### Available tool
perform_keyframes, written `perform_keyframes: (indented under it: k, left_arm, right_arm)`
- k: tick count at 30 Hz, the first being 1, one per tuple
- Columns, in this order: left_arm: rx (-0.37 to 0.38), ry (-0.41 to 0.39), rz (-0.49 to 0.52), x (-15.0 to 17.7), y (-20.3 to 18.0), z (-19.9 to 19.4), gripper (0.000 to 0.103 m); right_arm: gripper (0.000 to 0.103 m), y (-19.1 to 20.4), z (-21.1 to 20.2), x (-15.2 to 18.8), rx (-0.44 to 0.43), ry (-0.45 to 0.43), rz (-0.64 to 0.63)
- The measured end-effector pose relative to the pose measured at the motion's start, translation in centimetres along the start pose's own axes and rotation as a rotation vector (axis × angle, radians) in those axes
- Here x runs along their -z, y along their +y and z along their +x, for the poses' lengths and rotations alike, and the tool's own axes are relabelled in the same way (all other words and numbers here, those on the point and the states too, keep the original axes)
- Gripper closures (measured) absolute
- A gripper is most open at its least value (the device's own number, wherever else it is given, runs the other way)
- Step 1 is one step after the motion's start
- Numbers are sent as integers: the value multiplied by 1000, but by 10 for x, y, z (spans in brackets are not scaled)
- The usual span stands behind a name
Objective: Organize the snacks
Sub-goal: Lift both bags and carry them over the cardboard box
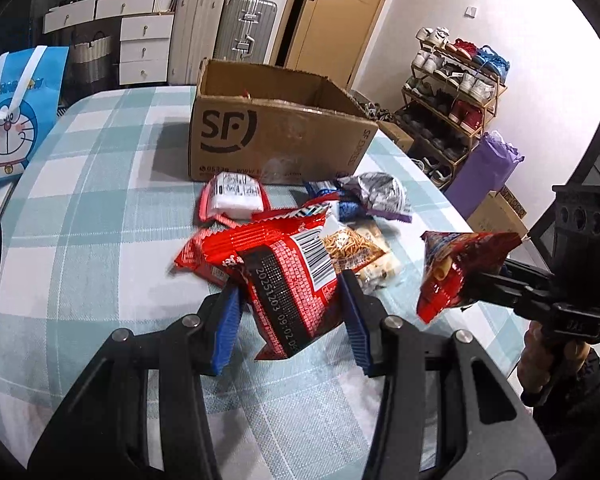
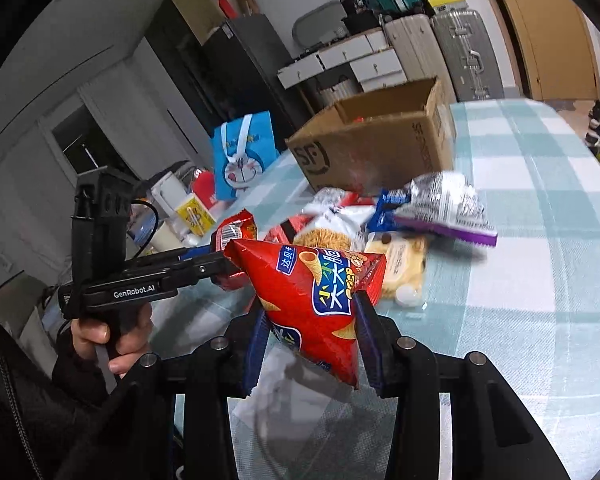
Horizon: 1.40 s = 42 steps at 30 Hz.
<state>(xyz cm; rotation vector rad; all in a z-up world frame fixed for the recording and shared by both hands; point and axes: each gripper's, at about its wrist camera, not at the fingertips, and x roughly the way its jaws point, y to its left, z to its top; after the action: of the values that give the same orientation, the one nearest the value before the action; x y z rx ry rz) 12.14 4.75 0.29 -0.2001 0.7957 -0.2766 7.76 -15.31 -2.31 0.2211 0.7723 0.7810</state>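
Observation:
My left gripper (image 1: pixel 290 308) is shut on a red snack bag with a barcode (image 1: pixel 288 280) and holds it above the checked tablecloth (image 1: pixel 100 208). My right gripper (image 2: pixel 312 328) is shut on a red crisp bag with blue lettering (image 2: pixel 320 300), also lifted; it shows in the left wrist view (image 1: pixel 456 268) at the right. An open SF cardboard box (image 1: pixel 276 132) stands beyond a pile of snack packets (image 1: pixel 340 216) on the table. The left gripper (image 2: pixel 220 264) shows in the right wrist view at the left, its bag (image 2: pixel 236 232) partly hidden.
A blue Doraemon gift bag (image 1: pixel 16 112) stands at the table's left edge. Suitcases (image 1: pixel 244 28) and drawers (image 1: pixel 140 40) line the back wall, and a shoe rack (image 1: pixel 452 88) is at the right. A kettle and small boxes (image 2: pixel 184 208) sit beside the table.

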Motion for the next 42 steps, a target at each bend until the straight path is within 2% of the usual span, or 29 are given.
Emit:
perform_keyframes:
  k: [6,15,34,42]
  left_arm:
    - [5,-22,3,-12,-2,-6,59]
    - [-10,-61,11,-41,0,-7,59]
    - [-10,-118,48,-115,-9,20,59]
    - [-14,-141,36,-145,2,37,59]
  right_arm:
    - [62,-6,-11,-11,24,-65,20]
    - [62,-15,-5,-43,66,-139,38]
    - [62,-29,13,-99,111,-177,42]
    - [62,-32,26,-115,108,-188,40]
